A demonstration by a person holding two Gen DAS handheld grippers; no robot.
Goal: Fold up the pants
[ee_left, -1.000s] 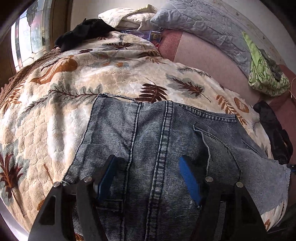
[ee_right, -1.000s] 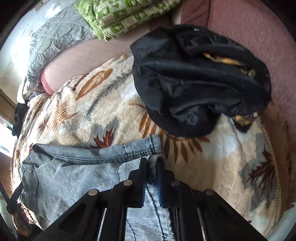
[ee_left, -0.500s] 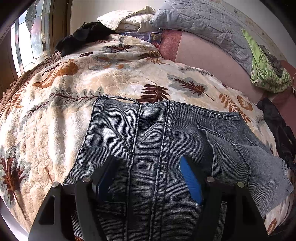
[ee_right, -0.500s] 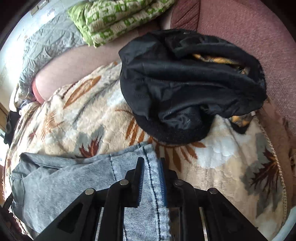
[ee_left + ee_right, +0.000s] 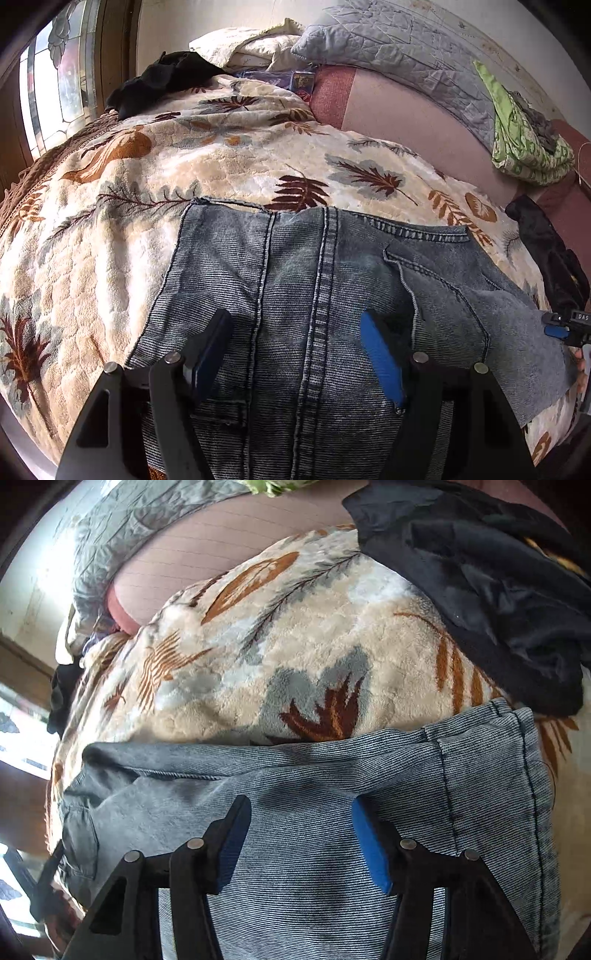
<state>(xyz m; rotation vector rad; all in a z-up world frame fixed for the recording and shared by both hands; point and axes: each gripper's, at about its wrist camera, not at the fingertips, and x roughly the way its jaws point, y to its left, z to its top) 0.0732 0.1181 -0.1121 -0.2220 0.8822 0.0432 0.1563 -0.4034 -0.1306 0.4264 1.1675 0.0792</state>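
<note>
Left wrist view first: the left gripper stood with its two blue-padded fingers spread wide, nothing between them, poised low over the faded blue denim pants. The pants lay flat straight ahead of and beneath the fingers, a heavy double-stitched seam running up the gap between them, a stitched pocket just beyond the right-hand finger. Under the pants spread the cream plush blanket with brown and grey leaf print, reaching well ahead and off to the left. Far ahead sat a grey quilted pillow, and to the far right a green patterned cloth. A crumpled black garment lay far ahead on the left. At the right edge, the tip of the other tool peeked in beside the denim.

Over to the right wrist view: the right gripper was parted wide too, holding nothing, its blue pads hanging over the paler inside-out denim of the pants. The hemmed edge ran across just ahead of the fingers, its corner out to the right. Beyond it came the leaf blanket, and ahead to the right a dark black jacket lay heaped, its lower edge close to the denim corner.
</note>
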